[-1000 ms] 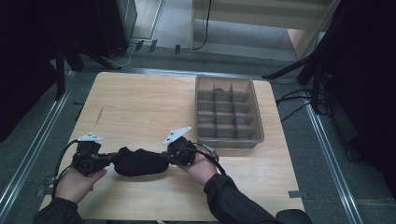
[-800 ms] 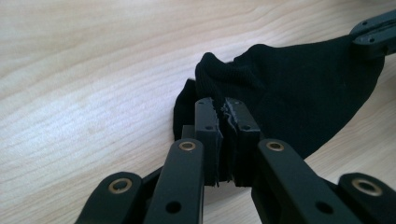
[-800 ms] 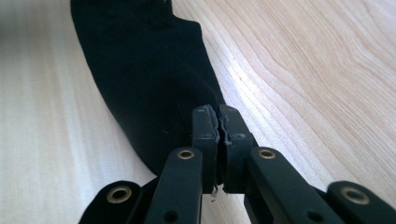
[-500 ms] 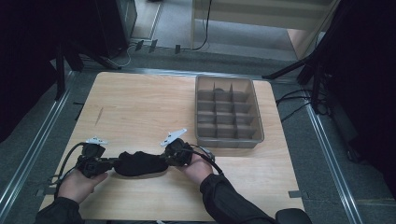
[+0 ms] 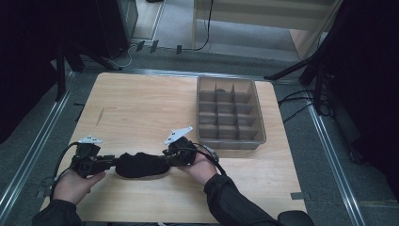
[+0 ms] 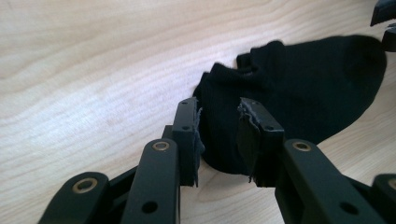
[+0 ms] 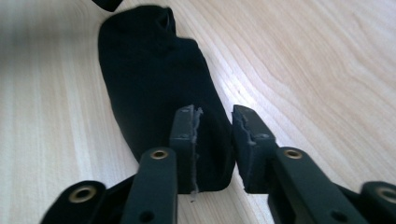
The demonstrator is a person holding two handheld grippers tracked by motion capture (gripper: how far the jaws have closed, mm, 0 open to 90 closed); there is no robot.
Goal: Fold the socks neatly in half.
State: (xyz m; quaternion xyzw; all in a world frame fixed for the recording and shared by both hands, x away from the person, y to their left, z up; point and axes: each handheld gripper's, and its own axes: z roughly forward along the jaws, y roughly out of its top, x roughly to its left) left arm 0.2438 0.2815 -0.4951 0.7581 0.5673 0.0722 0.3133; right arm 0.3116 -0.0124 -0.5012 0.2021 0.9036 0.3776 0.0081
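In the high view, a pale wooden table (image 5: 155,108) stands on grey floor between metal rails, dark equipment around it; a grey compartment tray (image 5: 229,112) sits at its far right. A black sock (image 5: 141,164) lies near the front edge between the left gripper (image 5: 101,162) and right gripper (image 5: 173,157).

In the left gripper view, the jaws have just been opening; the sock's cuffed end lies loosely between parted pads.

In the right gripper view, the jaws have likewise been opening, astride the sock's other end on the wood grain.

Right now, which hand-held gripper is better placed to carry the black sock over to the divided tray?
Right, probably. The right hand-held gripper sits at the end of the black sock nearer the divided tray; the left hand-held gripper is at the far end. Both have just been opening, sock between the jaws.
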